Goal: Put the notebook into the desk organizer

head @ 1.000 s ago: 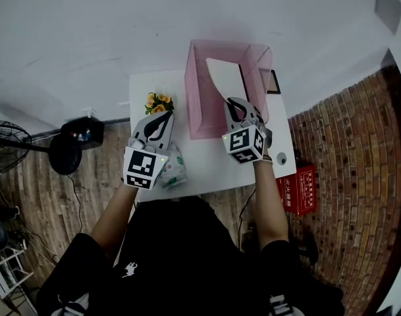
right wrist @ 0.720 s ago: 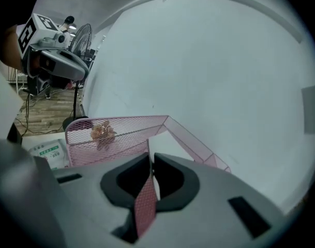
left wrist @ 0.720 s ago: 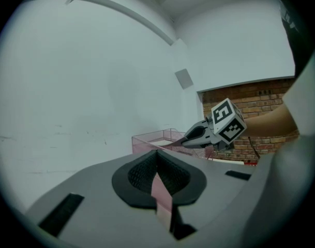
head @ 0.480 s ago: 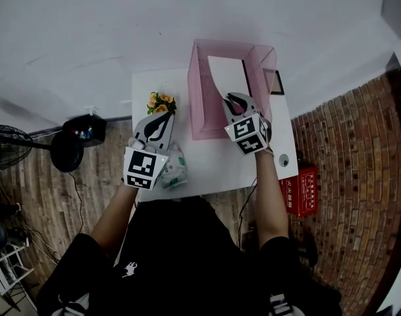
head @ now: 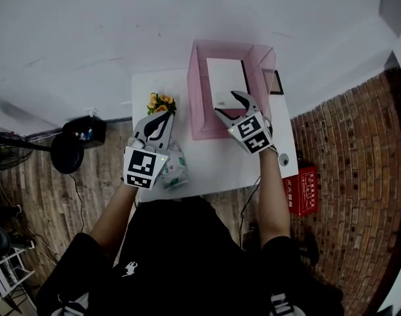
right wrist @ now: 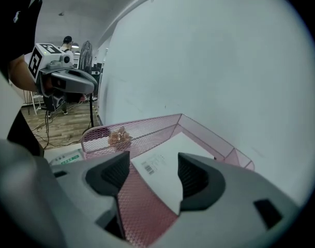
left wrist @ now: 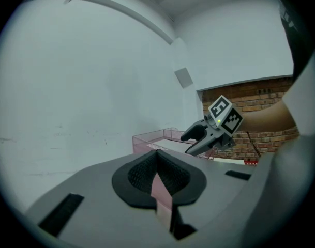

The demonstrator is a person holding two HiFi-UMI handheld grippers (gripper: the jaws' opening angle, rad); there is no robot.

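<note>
The white notebook (head: 225,83) lies flat inside the pink mesh desk organizer (head: 195,91) at the back of the white table (head: 213,166). My right gripper (head: 228,105) hovers over the organizer's near end, its jaws opening wide and the pads off the notebook. In the right gripper view the notebook (right wrist: 170,151) shows beyond the spread jaws of that gripper (right wrist: 153,170), on the organizer's mesh floor (right wrist: 141,205). My left gripper (head: 159,125) is shut on nothing, above the table's left side. The left gripper view shows its closed jaws (left wrist: 157,174) and the right gripper (left wrist: 198,136) ahead.
A small bunch of orange flowers (head: 159,102) stands at the table's back left, and a green-and-white packet (head: 174,166) lies under my left gripper. A dark framed item (head: 274,82) sits right of the organizer. A red box (head: 299,189) and a fan (head: 67,151) are on the floor.
The notebook was held tilted by the right gripper over the organizer. It has dropped flat into the organizer, and the right jaws have opened off it. The left gripper stayed put.
</note>
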